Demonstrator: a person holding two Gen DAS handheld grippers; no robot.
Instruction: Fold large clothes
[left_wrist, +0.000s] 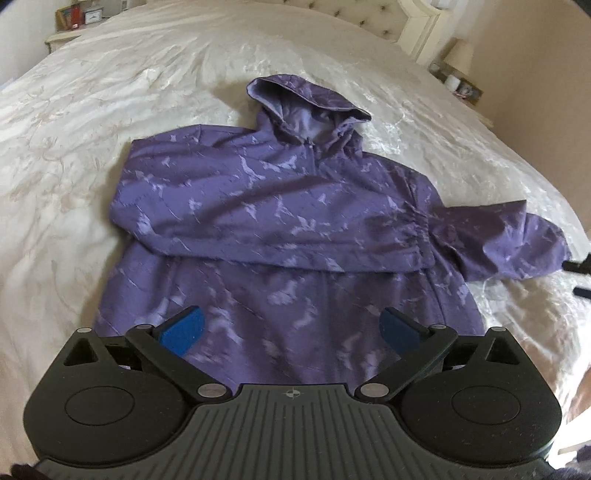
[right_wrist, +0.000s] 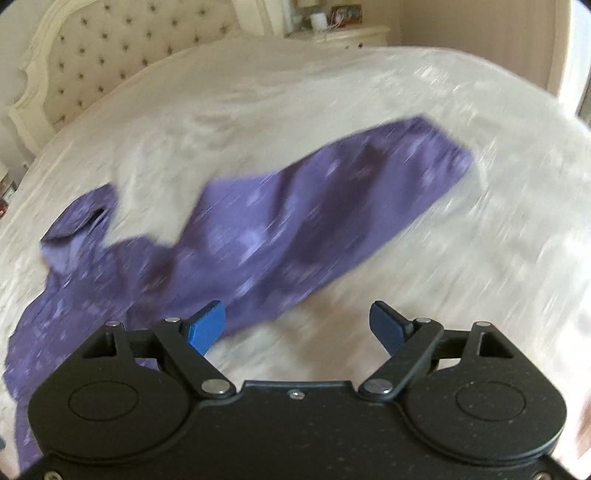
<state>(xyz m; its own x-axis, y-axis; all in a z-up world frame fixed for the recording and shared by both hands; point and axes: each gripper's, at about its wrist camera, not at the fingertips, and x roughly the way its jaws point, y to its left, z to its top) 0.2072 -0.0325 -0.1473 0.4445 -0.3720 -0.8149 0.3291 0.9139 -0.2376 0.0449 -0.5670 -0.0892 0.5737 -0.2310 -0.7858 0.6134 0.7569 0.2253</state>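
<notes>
A purple hooded jacket with pale bird prints lies on the white bedspread, hood toward the headboard. Its left sleeve is folded across the chest; its right sleeve sticks out to the right. My left gripper is open and empty above the jacket's lower part. In the blurred right wrist view the right sleeve stretches out ahead and the hood lies at the left. My right gripper is open and empty, just short of the sleeve, its left fingertip over the sleeve's edge.
A tufted cream headboard stands at the bed's far end. Nightstands with small items stand by the bed. A shelf with small objects is at the far left corner. White bedspread surrounds the jacket.
</notes>
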